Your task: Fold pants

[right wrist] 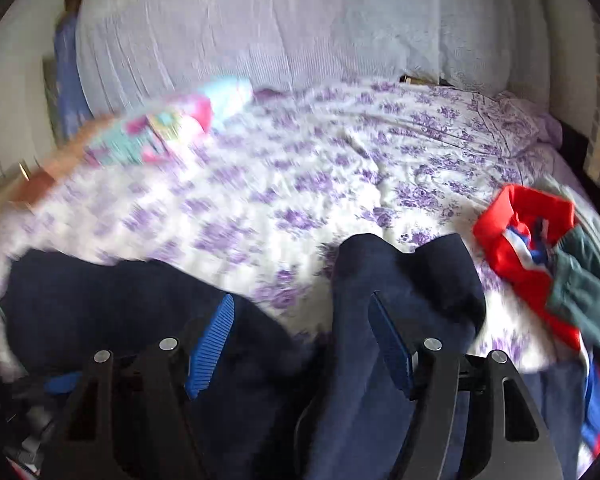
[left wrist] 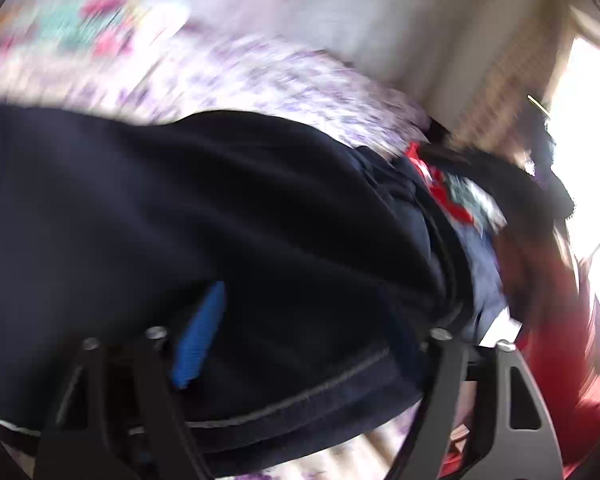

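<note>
Dark navy pants [left wrist: 220, 220] lie spread on a bed with a purple-flowered sheet [right wrist: 300, 184]. In the left wrist view they fill most of the picture, a grey-stitched hem [left wrist: 300, 396] running low across it. My left gripper [left wrist: 300, 340] is open just over the cloth, its blue left pad [left wrist: 200, 336] clear and the right one in shadow. In the right wrist view the pants [right wrist: 400, 280] lie bunched in two humps. My right gripper [right wrist: 300, 344] is open, its blue pads [right wrist: 216, 344] wide apart above the cloth, with nothing gripped.
A red, blue and green garment [right wrist: 532, 240] lies crumpled to the right of the pants, also seen as the bright heap [left wrist: 440, 188]. A pink and teal item [right wrist: 156, 136] sits far left on the bed. A white quilted cover [right wrist: 260, 20] rises behind.
</note>
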Demonstrator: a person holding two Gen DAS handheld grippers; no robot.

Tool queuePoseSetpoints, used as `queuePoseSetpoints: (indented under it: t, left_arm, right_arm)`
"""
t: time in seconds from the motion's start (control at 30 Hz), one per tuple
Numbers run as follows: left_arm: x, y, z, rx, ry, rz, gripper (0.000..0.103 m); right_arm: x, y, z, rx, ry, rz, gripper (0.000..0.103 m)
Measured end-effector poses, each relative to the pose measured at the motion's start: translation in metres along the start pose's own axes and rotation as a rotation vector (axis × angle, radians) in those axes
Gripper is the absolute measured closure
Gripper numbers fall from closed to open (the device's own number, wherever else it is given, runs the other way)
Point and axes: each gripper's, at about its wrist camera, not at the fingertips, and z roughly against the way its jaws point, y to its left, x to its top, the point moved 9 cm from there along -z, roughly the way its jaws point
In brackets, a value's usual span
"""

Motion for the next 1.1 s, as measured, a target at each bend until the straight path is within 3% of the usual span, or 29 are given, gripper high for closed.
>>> queuePoseSetpoints:
  t: [0.1,0.17,0.2,0.23,0.3,0.4,0.47,0.53,0.57,0.6,0.67,0.7,0.77,0.8,0.83,0.93,1.0,1.07,1.1]
  left_arm:
    - [-0.009,-0.007,0.004,0.065,-0.026,-0.087,0.025]
    - [-0.010,-0.006,0.005,0.049,-0.023,-0.085,0.023]
    - [-0.009,-0.007,0.007,0.025,-0.023,-0.076,0.021]
    - [-0.007,-0.005,0.005,0.010,-0.022,-0.070,0.020]
    - [-0.006,-0.001,0.011,-0.004,-0.024,-0.065,0.020]
    - [-0.001,-0.003,0.003,-0.010,-0.020,-0.061,0.020]
    - [0.001,-0.004,0.001,-0.024,-0.019,-0.042,0.020]
    - [0.003,-0.002,0.002,-0.045,-0.001,-0.007,0.020]
    - [0.003,-0.001,0.003,-0.051,0.007,0.002,0.020]
    - [0.004,0.000,0.004,-0.059,0.020,0.019,0.020]
    - [0.006,0.001,0.006,-0.079,0.044,0.053,0.019]
    - [0.008,0.002,0.007,-0.096,0.058,0.085,0.019]
    - [0.010,0.004,0.010,-0.121,0.074,0.137,0.019]
    - [0.012,0.005,0.012,-0.136,0.078,0.172,0.019]
    - [0.014,0.007,0.014,-0.148,0.074,0.200,0.019]
    - [0.016,0.004,0.017,-0.160,0.059,0.238,0.016]
    - [0.013,-0.001,0.012,-0.137,0.068,0.219,0.015]
    - [0.010,-0.006,0.006,-0.099,0.084,0.179,0.015]
    - [0.009,-0.010,0.002,-0.065,0.091,0.141,0.015]
  right_arm:
    - [-0.012,-0.010,-0.049,-0.116,0.097,0.044,0.034]
    - [-0.024,-0.025,-0.062,-0.062,0.138,-0.022,0.056]
    - [-0.027,-0.038,-0.059,-0.036,0.135,-0.073,0.082]
    - [-0.029,-0.049,-0.053,-0.029,0.122,-0.102,0.098]
    - [-0.029,-0.072,-0.023,0.018,0.049,-0.177,0.098]
    - [-0.028,-0.118,0.064,0.058,-0.133,-0.311,0.099]
    - [-0.049,-0.157,0.118,0.079,-0.205,-0.429,0.098]
    - [-0.092,-0.190,0.141,0.092,-0.181,-0.542,0.097]
    - [-0.113,-0.199,0.140,0.089,-0.142,-0.578,0.092]
    - [-0.150,-0.206,0.132,0.067,-0.051,-0.610,0.085]
    - [-0.192,-0.207,0.122,0.060,0.048,-0.635,0.085]
    - [-0.201,-0.206,0.124,0.082,0.037,-0.642,0.086]
    - [-0.196,-0.211,0.140,0.080,-0.033,-0.643,0.076]
    - [-0.187,-0.215,0.149,0.079,-0.081,-0.645,0.058]
    - [-0.182,-0.217,0.153,0.075,-0.103,-0.637,0.050]
    - [-0.180,-0.224,0.149,0.049,-0.088,-0.621,0.050]
    - [-0.193,-0.227,0.132,0.117,-0.062,-0.697,0.050]
    - [-0.197,-0.229,0.117,0.143,-0.057,-0.745,0.058]
    - [-0.196,-0.232,0.114,0.131,-0.066,-0.742,0.073]
